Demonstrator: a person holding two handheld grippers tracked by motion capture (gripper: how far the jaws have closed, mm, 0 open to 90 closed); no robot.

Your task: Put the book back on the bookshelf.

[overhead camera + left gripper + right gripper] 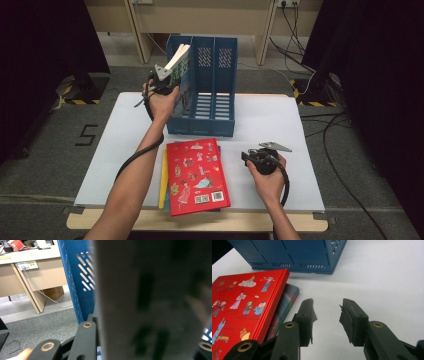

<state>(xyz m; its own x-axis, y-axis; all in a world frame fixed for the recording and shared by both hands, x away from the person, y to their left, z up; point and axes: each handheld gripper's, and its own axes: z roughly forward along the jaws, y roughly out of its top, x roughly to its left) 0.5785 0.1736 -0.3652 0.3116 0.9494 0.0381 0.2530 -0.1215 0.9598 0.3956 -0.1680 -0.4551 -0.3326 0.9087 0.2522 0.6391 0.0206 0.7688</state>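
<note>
Table: I worked over a white rectangular tabletop (280,125), which lay under both of my grippers.
File rack: one blue plastic rack with three upright slots (216,90) stood ahead of both grippers, at the far middle of the table.
Stack: a red hardcover picture book with cartoon figures (196,175) lay flat on top, just left of my right gripper; under it I saw a dark-covered book (284,307) and a yellow edge (163,175) that I took for a third, though I could not be sure.
Book in hand: one book with a green cover and pale page edges (179,62) was tilted into the rack's leftmost slot, directly in front of my left gripper.
Left gripper: the left gripper (162,82) had its jaws clamped on that book's near edge, the blurred cover (155,302) pressed close against the lens.
Right gripper: the right gripper (327,315) hovered just above the table with its jaws parted and nothing between them.
Progress: I judged the first book nearly shelved but not yet released; the two other slots were empty.
Left to do: the stacked books, two for certain and perhaps three.
</note>
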